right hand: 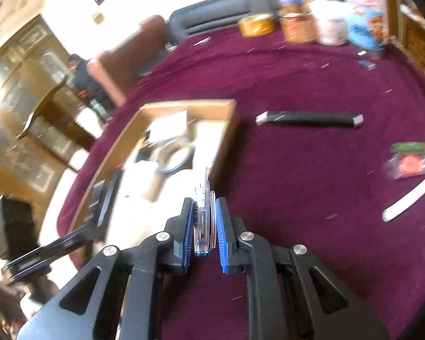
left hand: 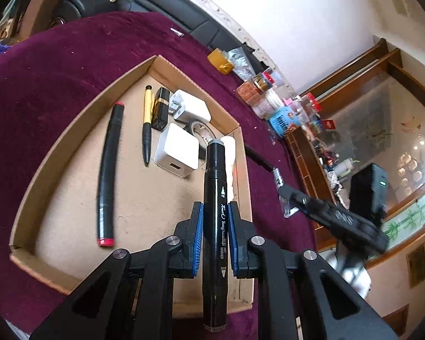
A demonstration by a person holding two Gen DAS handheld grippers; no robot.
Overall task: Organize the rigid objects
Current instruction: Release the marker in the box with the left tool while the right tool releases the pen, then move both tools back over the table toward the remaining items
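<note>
My left gripper [left hand: 215,206] is shut on a black art marker [left hand: 216,192], which hangs lengthwise over the near right part of an open cardboard box [left hand: 79,164]. In the box lie a red-capped black marker [left hand: 109,175], a gold and black pen [left hand: 147,124], a black lipstick [left hand: 160,107], two white chargers [left hand: 176,154] and a tape roll [left hand: 201,133]. My right gripper [right hand: 204,202] is shut on a clear plastic pen [right hand: 202,215], just right of the box [right hand: 209,107] above the purple cloth. Another black marker [right hand: 308,119] lies on the cloth.
A white stick [right hand: 410,198] and a small clear packet [right hand: 409,161] lie on the cloth at the right. A gold tin [right hand: 256,24], jars and tubs stand along the table's far edge. A sofa and wooden cabinets surround the table.
</note>
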